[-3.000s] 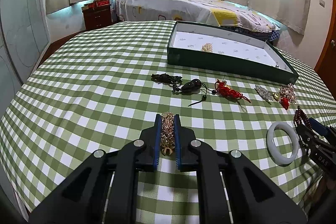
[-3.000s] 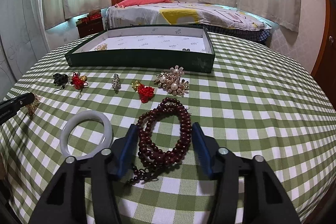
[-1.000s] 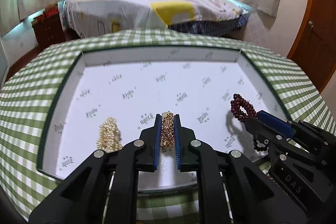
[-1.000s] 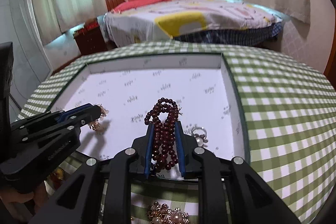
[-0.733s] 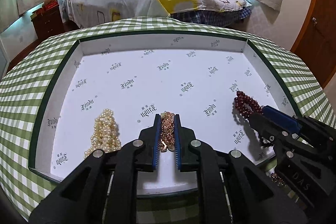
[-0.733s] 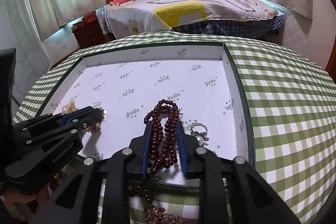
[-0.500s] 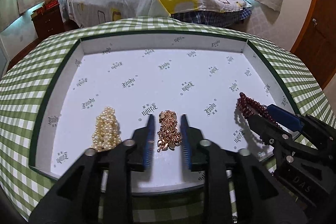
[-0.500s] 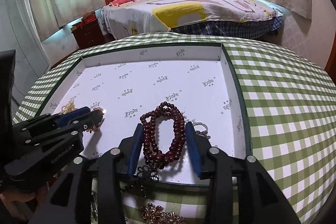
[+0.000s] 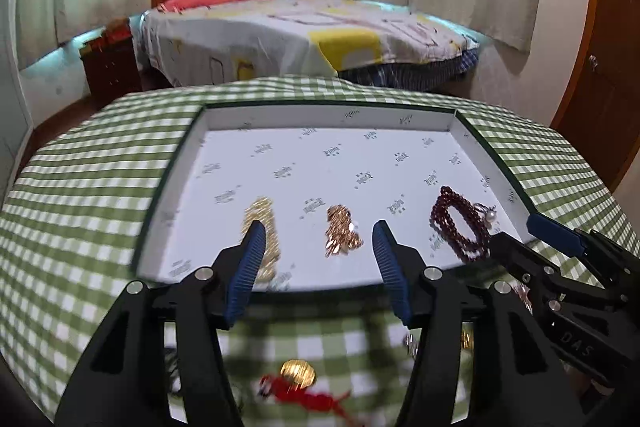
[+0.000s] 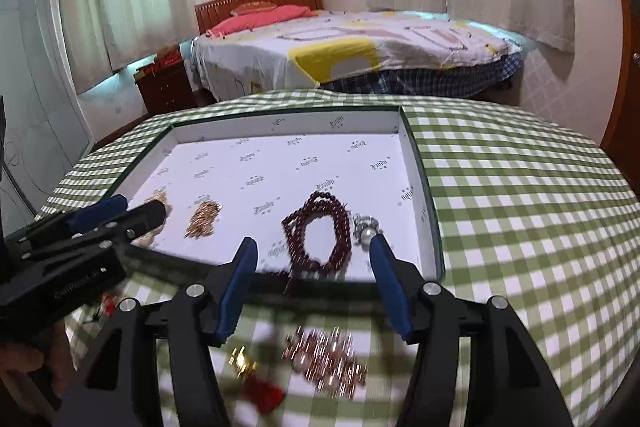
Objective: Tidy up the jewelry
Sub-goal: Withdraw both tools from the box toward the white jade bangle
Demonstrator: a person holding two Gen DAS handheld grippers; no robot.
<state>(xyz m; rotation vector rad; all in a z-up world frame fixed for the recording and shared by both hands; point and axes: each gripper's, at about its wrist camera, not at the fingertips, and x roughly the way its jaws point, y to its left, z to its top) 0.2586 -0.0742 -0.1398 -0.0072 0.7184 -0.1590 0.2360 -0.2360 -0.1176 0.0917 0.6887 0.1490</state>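
Observation:
A dark green tray (image 9: 168,163) with white lining sits on the checked table; it also shows in the right wrist view (image 10: 434,227). In it lie a pearl cluster (image 9: 266,215), a gold chain (image 9: 340,231), a dark red bead bracelet (image 9: 456,227) and a small ring (image 9: 489,214). My left gripper (image 9: 318,239) is open and empty, above the tray's near edge. My right gripper (image 10: 314,253) is open and empty, with the bead bracelet (image 10: 318,231) lying in the tray beyond its fingers.
On the cloth in front of the tray lie a red knot charm with a gold piece (image 9: 300,387) and a pearl and gold brooch (image 10: 324,359), both blurred. A bed (image 9: 304,35) stands beyond the table. A brown door (image 9: 608,59) is at the right.
Both grippers have opened wide and pulled back from the tray. The gold chain and the bead bracelet, let go just before, stay lying in the tray.

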